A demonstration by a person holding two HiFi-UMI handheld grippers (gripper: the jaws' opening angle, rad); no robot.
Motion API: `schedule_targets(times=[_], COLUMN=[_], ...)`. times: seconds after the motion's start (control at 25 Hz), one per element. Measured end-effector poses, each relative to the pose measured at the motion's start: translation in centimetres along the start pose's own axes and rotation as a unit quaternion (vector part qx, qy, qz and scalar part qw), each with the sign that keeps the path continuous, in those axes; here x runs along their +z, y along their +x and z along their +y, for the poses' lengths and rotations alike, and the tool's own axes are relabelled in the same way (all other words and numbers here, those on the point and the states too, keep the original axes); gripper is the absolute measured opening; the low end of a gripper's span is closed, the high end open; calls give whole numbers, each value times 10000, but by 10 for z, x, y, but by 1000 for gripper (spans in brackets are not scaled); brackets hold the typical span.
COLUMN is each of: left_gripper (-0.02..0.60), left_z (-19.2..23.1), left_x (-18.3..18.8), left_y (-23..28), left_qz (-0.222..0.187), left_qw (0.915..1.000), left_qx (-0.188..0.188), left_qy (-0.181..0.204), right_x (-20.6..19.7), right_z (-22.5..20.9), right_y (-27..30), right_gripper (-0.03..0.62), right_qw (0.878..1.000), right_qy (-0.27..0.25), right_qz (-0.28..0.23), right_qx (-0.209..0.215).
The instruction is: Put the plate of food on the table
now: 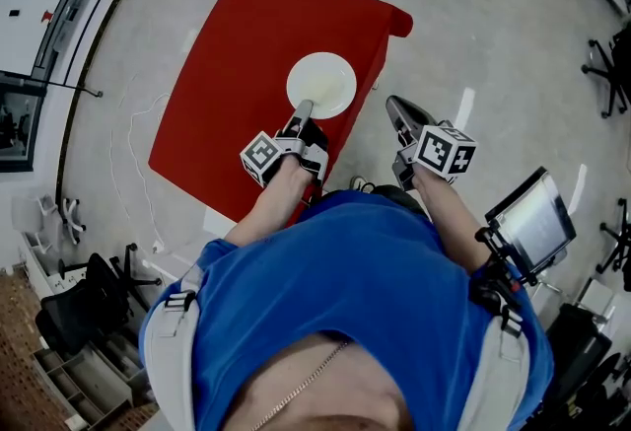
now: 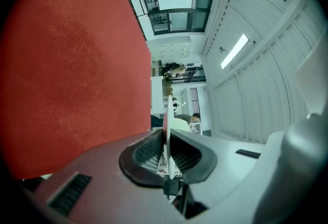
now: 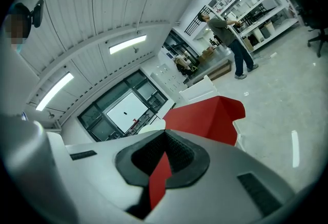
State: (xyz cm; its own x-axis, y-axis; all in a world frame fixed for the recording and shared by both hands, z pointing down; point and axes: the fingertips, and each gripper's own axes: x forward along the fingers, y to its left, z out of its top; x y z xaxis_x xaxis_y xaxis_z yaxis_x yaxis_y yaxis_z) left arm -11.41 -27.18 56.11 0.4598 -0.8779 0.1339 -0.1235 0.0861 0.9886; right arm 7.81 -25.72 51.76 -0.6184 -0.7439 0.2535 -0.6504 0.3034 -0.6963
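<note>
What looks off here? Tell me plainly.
The plate, pinched at its rim by the left gripper over the red table, looks bare: no food shows on it. Nothing else stands out.

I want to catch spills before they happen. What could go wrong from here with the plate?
The left gripper pinches the plate at a single spot on its rim, so the plate may tilt or slip. The plate is close to the red table's edge, so if it is set down there it might overhang. The right gripper is off beside the table with nothing between its jaws, so it gives no support.
</note>
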Motion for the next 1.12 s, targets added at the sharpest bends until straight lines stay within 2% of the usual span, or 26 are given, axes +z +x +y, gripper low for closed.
schedule_targets(times=[0.56, 0.96, 1.12], left_gripper=[25, 25, 25], left_z=[-1, 15, 7], left_x=[9, 13, 18], left_y=[-18, -10, -15], left_qz=[-356, -701, -835], left_qw=[9993, 9974, 9963], left_qx=[-9, 55, 75], left_qy=[-95, -168, -214], right_x=[3, -1, 4], right_z=[18, 11, 21], right_y=[16, 48, 53], right_gripper=[2, 2, 2], right_qw=[9991, 9959, 9942], right_qy=[-269, -376, -426], right_qz=[234, 637, 795], right_qx=[208, 527, 587])
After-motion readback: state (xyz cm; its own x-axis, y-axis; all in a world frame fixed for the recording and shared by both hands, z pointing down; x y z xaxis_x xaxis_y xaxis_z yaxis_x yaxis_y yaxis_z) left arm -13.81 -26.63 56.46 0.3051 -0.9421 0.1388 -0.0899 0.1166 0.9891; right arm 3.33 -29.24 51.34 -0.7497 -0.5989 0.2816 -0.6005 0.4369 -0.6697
